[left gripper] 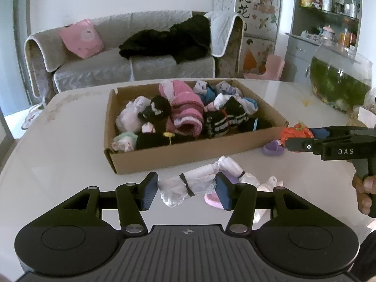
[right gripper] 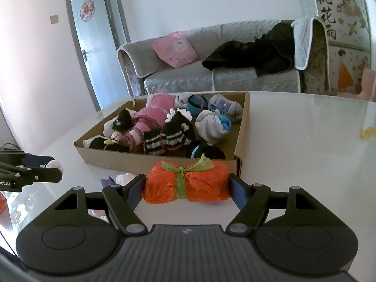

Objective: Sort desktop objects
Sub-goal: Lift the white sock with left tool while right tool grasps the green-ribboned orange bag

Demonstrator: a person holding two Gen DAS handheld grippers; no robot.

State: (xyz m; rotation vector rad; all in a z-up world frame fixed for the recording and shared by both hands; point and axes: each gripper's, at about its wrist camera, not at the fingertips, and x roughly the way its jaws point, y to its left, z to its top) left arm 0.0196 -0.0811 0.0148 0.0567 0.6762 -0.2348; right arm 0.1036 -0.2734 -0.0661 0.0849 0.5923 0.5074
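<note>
A cardboard box [left gripper: 188, 151] full of rolled socks stands in the middle of the white table; it also shows in the right wrist view [right gripper: 131, 162]. My left gripper [left gripper: 185, 191] has its pads against both ends of a white plastic bundle [left gripper: 188, 185] tied with a black band, low over the table before the box. My right gripper [right gripper: 186, 189] is shut on an orange plastic bundle [right gripper: 188, 183] tied with a green strip, just in front of the box's near wall. The right gripper also shows in the left wrist view [left gripper: 298, 138] with the orange bundle [left gripper: 296, 130].
More small bundles lie by the left gripper: a white one [left gripper: 231, 165], a pink one [left gripper: 212, 198], a purple one [left gripper: 272, 149]. A glass fish bowl [left gripper: 338, 84] stands at the far right of the table. A grey sofa [left gripper: 131, 54] is behind the table.
</note>
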